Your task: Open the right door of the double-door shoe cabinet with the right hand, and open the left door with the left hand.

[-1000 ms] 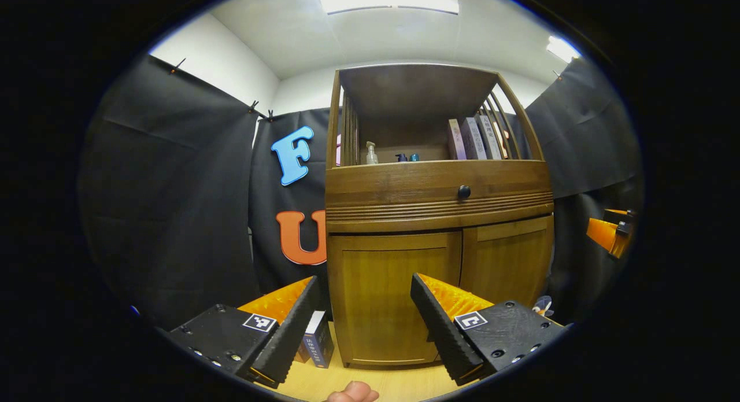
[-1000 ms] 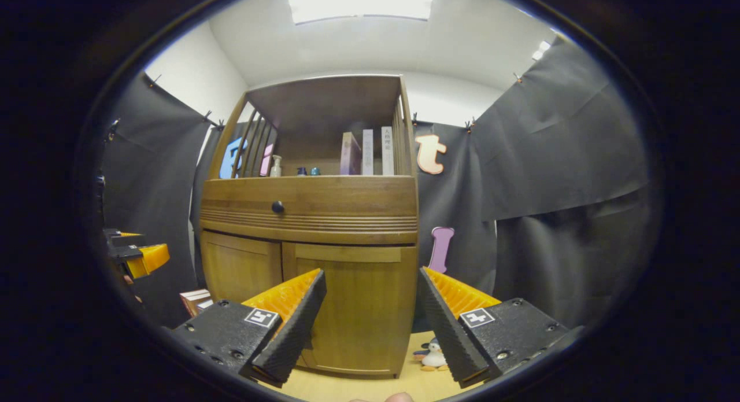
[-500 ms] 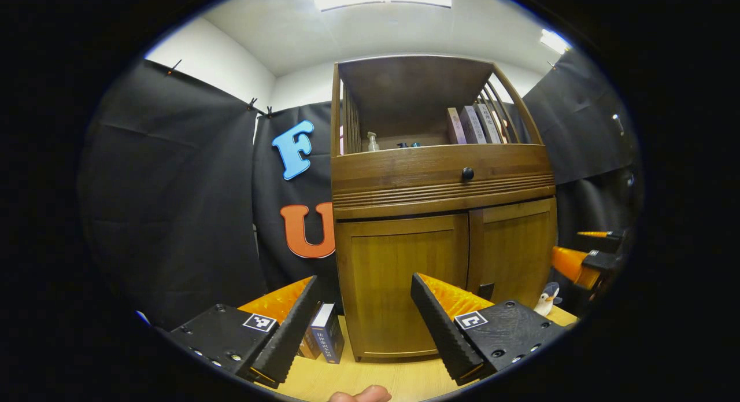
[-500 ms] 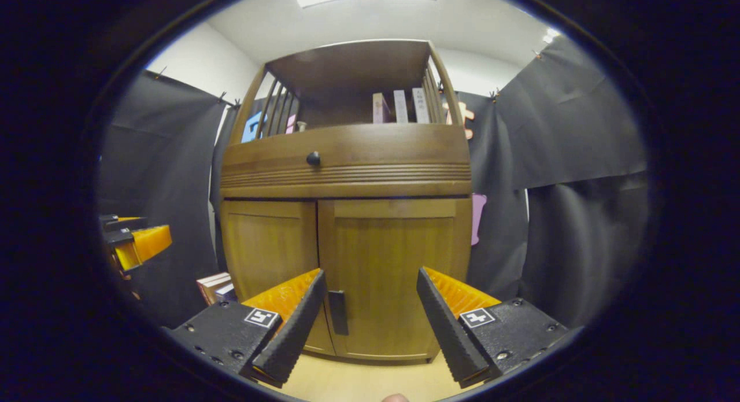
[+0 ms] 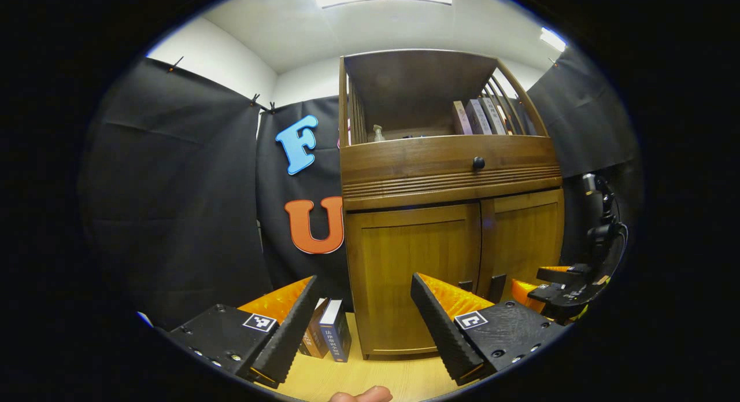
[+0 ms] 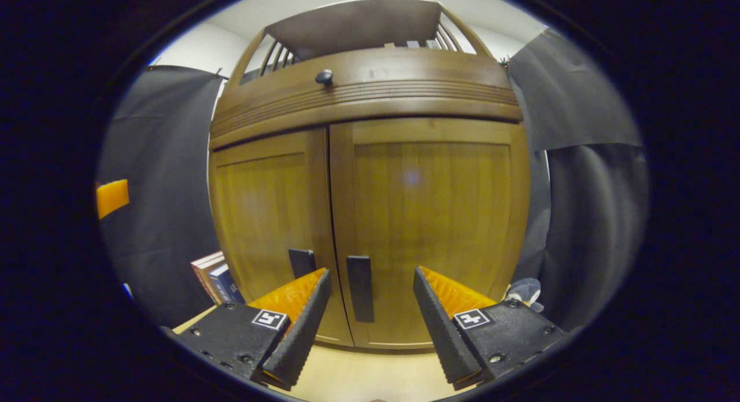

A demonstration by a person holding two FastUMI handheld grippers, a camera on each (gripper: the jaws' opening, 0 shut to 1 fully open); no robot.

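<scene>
We find both doors of the shoe cabinet shut, their edges meeting at the centre seam, so by our reading nothing of the task is done yet: the right door waits to be pulled by the right hand and the left door by the left. In the right gripper view the cabinet takes up the middle of the frame, and the right door's handle, a dark upright bar low on the door just beside the seam, sits in the lower centre, framed between the fingers of the right gripper. Those fingers are spread wide and touch nothing; we judge the gripper to be lined up on the handle but not yet closed around it. The left door's handle shows just left of the seam. In the left gripper view the cabinet stands right of centre, farther off, and the left gripper at the bottom of the frame is likewise spread and empty, pointing toward the left door's lower part. A few books stand on the floor at the cabinet's left foot.
</scene>
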